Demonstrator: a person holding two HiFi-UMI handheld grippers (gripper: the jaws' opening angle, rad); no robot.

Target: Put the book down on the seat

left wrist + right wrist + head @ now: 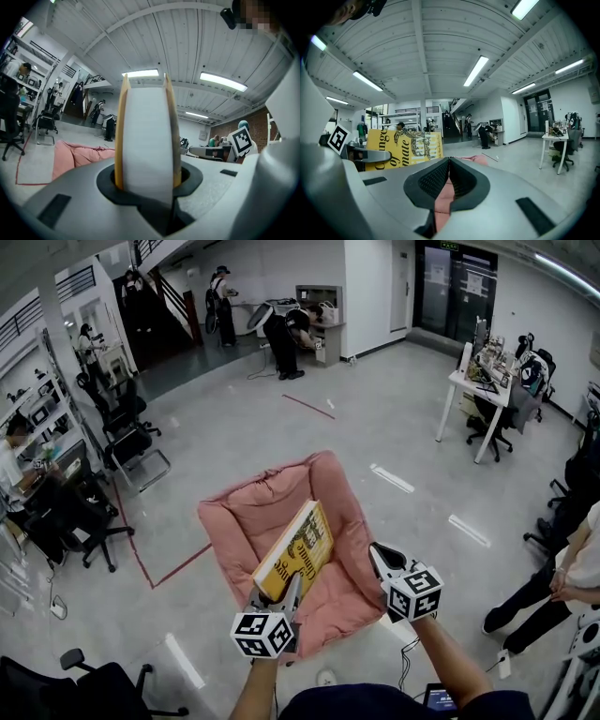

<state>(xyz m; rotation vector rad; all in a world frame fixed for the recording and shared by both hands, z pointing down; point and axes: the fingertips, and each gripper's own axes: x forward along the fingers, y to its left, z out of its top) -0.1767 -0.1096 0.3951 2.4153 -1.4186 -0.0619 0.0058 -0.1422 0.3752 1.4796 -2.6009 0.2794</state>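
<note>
Over seat (255,512), left gripper (292,589) clamps book (302,547), edge-on in its view, cover in head view; right gripper (379,555) closed, empty.

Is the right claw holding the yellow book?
No, the left claw grips the book; the right claw is shut on nothing.

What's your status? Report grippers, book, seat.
Left gripper shut on book, held over pink seat. Right gripper shut, empty. Nothing in the way.
</note>
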